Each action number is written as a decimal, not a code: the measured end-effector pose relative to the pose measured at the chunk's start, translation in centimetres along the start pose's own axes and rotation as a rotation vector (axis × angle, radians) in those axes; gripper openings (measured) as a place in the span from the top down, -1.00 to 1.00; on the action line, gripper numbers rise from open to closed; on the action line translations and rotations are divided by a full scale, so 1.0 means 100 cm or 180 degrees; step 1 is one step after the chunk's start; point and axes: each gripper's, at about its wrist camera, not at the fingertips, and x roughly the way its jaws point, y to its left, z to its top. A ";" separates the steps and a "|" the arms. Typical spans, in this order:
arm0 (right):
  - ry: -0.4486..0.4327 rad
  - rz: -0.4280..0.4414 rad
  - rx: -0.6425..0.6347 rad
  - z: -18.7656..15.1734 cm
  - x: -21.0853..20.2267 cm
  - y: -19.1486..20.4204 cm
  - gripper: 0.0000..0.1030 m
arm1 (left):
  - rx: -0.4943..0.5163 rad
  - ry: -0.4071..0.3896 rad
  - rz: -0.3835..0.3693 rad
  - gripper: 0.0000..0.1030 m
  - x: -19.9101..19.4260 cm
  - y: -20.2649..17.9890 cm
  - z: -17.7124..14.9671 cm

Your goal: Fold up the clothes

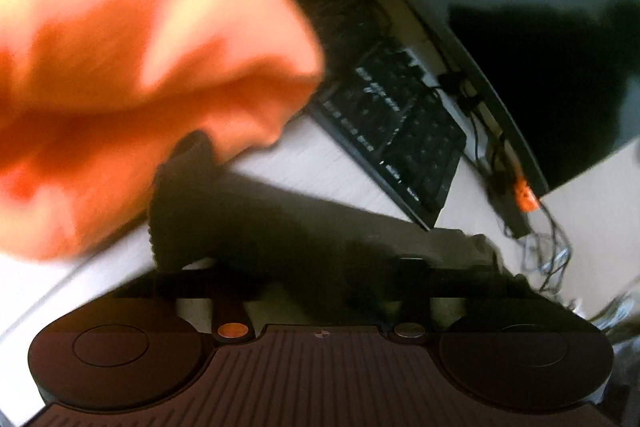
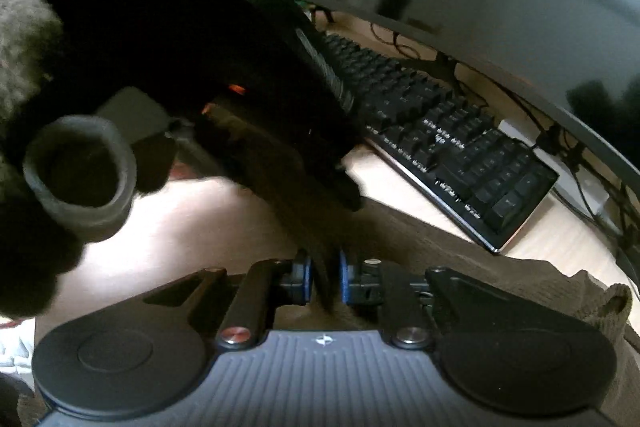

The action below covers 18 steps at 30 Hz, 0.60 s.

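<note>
— Blue-padded right fingers at the lower centre are pinching a dark fold of the brown knitted garment, which is trailing across the pale wooden surface towards the lower right.

— And the left fingers?

— They are showing dark against a blurred orange cloth in the upper left. I cannot tell whether they are gripping it.

— What is the fold asking for, then?

— I am judging that an edge is being carried. It is calling for a firm pinch, a level lift, and a path clear of the black keyboard.
</note>
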 end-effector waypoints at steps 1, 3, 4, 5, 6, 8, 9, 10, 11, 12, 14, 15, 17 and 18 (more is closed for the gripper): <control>-0.0058 -0.0027 0.0029 0.001 -0.005 0.000 0.76 | 0.0214 -0.0083 -0.0014 0.88 -0.007 -0.013 0.000; -0.0234 -0.0129 0.0082 0.004 -0.021 -0.001 0.75 | 0.0646 -0.0254 -0.0095 0.88 -0.023 -0.043 -0.001; -0.0340 -0.0211 0.0101 0.005 -0.032 -0.002 0.75 | 0.0880 -0.0339 -0.0179 0.88 -0.033 -0.063 -0.004; -0.0458 -0.0325 0.0132 0.006 -0.046 -0.005 0.76 | 0.1114 -0.0423 -0.0263 0.88 -0.044 -0.084 -0.007; -0.0550 -0.0437 0.0180 0.005 -0.060 -0.010 0.76 | 0.1298 -0.0472 -0.0379 0.87 -0.051 -0.104 -0.011; -0.0678 -0.0699 0.0349 -0.001 -0.089 -0.026 0.76 | 0.1640 -0.0458 -0.0734 0.86 -0.057 -0.148 -0.024; -0.0708 -0.0846 0.0480 -0.008 -0.105 -0.037 0.76 | 0.1790 -0.0413 -0.0918 0.79 -0.057 -0.169 -0.030; -0.0705 -0.0969 0.0642 -0.017 -0.119 -0.050 0.75 | 0.1939 -0.0368 -0.1102 0.70 -0.058 -0.189 -0.037; -0.0672 -0.1068 0.0829 -0.028 -0.133 -0.063 0.71 | 0.2081 -0.0261 -0.1319 0.44 -0.056 -0.208 -0.048; -0.0612 -0.1139 0.1042 -0.042 -0.147 -0.077 0.44 | 0.2222 -0.0151 -0.1536 0.09 -0.055 -0.227 -0.059; -0.0542 -0.1179 0.1452 -0.073 -0.178 -0.102 -0.17 | 0.2508 -0.0166 -0.1780 -0.30 -0.060 -0.248 -0.082; -0.0528 -0.1182 0.1631 -0.088 -0.193 -0.112 -0.38 | 0.2651 -0.0175 -0.1902 -0.57 -0.063 -0.258 -0.093; -0.0498 -0.1185 0.1989 -0.118 -0.222 -0.132 -0.40 | 0.2925 -0.0267 -0.1850 -0.82 -0.065 -0.261 -0.109; -0.0482 -0.1182 0.2156 -0.131 -0.234 -0.141 -0.41 | 0.3031 -0.0250 -0.1772 -0.82 -0.061 -0.259 -0.115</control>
